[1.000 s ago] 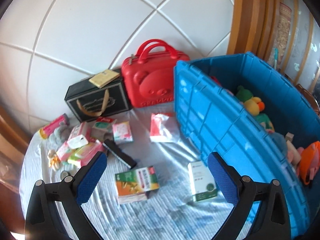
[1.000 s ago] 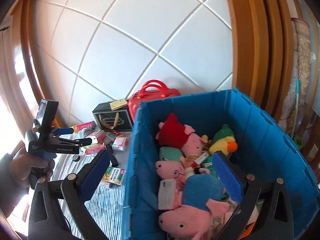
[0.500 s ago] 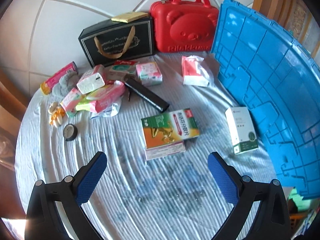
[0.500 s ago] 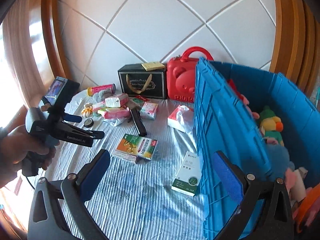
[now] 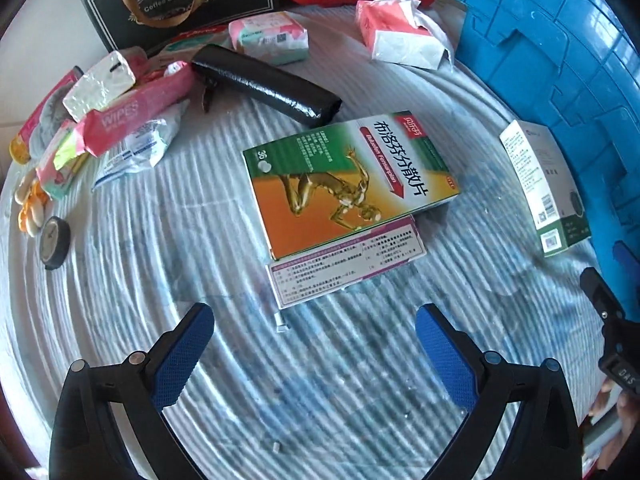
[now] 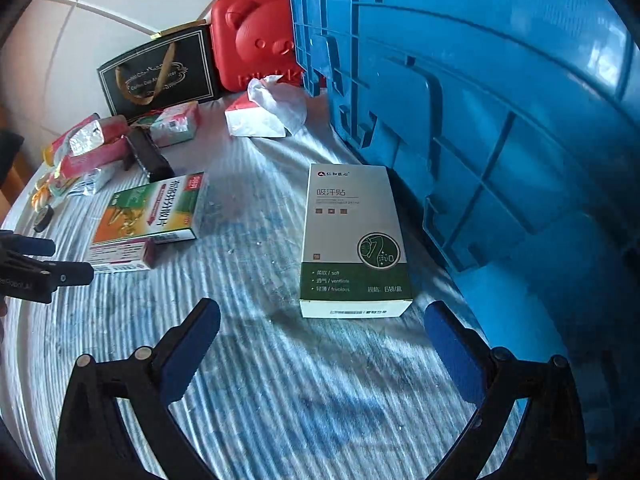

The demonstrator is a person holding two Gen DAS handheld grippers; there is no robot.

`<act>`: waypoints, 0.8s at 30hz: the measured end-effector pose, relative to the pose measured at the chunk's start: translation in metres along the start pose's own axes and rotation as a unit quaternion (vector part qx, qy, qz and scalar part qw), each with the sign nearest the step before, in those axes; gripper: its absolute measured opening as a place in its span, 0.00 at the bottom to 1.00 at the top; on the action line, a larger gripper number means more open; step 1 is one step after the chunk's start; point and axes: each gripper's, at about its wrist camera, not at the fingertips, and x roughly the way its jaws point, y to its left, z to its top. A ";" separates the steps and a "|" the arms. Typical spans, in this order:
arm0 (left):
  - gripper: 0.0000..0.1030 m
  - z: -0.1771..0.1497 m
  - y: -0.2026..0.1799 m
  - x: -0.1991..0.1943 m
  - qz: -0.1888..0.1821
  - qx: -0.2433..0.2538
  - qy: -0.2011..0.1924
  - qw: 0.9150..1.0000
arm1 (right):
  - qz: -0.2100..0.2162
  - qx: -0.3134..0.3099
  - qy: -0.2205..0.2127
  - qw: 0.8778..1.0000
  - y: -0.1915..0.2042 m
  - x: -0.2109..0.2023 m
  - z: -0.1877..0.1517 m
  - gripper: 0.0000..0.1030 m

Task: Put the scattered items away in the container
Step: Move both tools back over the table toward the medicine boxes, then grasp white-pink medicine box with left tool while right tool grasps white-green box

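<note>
Crate [image 6: 500,128], white box label [image 6: 354,240] right-view only

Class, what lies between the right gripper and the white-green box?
Only bare striped cloth lies between the right gripper and the white-green box, as the right wrist view shows.

We see our left gripper [image 5: 314,338] and right gripper [image 6: 322,330]: black plastic arms, silver rivets, textured blue pads [image 5: 182,354].

Red bear-faced case [image 6: 256,44] beside black gift bag [image 6: 156,72], against white tiled wall [image 6: 100,4].
</note>
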 end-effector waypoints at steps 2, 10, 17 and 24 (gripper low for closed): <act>0.99 0.002 -0.003 0.011 -0.005 -0.018 -0.002 1.000 | -0.020 -0.006 0.000 1.000 0.000 0.013 -0.001 1.00; 0.99 0.011 -0.018 0.042 0.012 -0.059 0.000 0.998 | -0.029 0.004 0.003 1.000 -0.010 0.043 0.000 1.00; 0.99 0.015 -0.025 0.042 0.027 -0.112 -0.011 0.993 | -0.017 -0.004 0.006 1.000 -0.008 0.054 0.006 1.00; 0.99 0.019 -0.031 0.043 0.027 -0.109 -0.014 0.994 | -0.014 -0.002 0.017 1.000 -0.009 0.061 0.007 1.00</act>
